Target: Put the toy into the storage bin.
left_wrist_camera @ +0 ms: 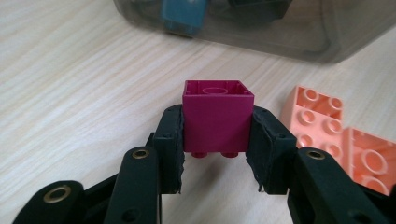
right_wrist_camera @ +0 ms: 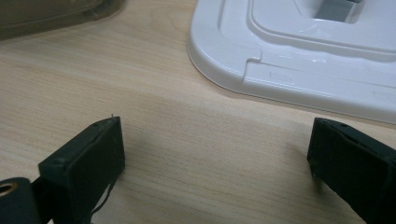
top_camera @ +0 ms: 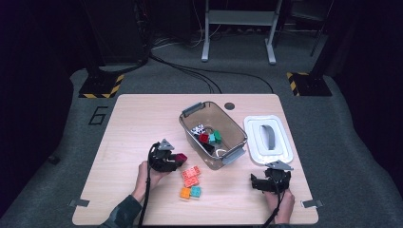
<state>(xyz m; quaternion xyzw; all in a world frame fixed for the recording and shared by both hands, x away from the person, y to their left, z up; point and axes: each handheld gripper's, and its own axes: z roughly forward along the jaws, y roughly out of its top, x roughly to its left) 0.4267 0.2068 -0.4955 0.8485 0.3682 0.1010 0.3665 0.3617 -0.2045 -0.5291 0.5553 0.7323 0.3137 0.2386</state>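
A magenta brick point(left_wrist_camera: 218, 116) sits between the black pads of the left hand-held gripper point(left_wrist_camera: 218, 149) over a pale wood-grain counter point(top_camera: 128, 123). Salmon-orange bricks point(left_wrist_camera: 327, 135) lie beside it; orange point(top_camera: 185, 193) and teal point(top_camera: 195, 191) bricks show nearby. The bin point(top_camera: 190, 124) is smoky grey, the lid point(top_camera: 267, 140) white.

- Light wooden table point(top_camera: 123, 123), rounded corners.
- Clear grey bin point(top_camera: 234, 129) near the far edge, middle.
- White lid point(top_camera: 252, 142) toward the right edge.
- Orange bricks point(top_camera: 190, 176), teal brick point(top_camera: 195, 191) near the front edge.
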